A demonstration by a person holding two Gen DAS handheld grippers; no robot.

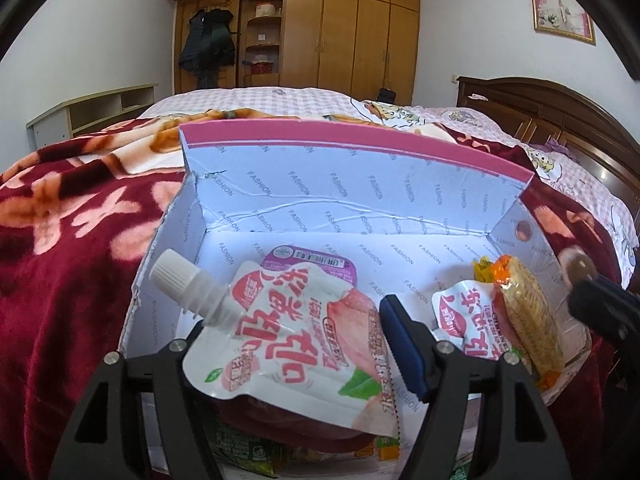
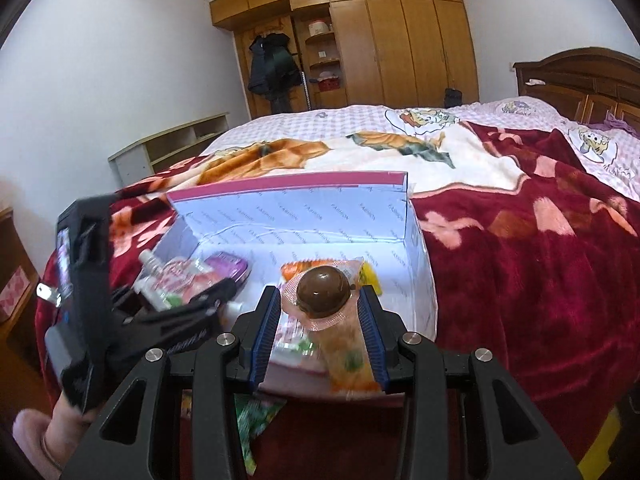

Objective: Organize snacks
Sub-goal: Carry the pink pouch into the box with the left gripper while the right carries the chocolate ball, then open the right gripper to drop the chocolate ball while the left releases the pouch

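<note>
A: Left wrist view: what does the open white cardboard box (image 1: 304, 196) on the dark red floral blanket (image 1: 72, 240) contain?

B: One purple-lidded jelly cup (image 1: 316, 262), one orange-wrapped snack bar (image 1: 524, 316), and one second jelly pouch (image 1: 466, 322).

A: Gripper states?

B: Left gripper (image 1: 296, 344) is clamped on one white peach jelly pouch with spout (image 1: 288, 336) above the box. Right gripper (image 2: 320, 320) is clamped on one brown egg in clear wrap (image 2: 323, 292), over the box.

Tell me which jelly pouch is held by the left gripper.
The large peach jelly pouch with the white spout, between the left gripper fingers. The smaller pouch lies loose in the box beside the corn snack.
</note>
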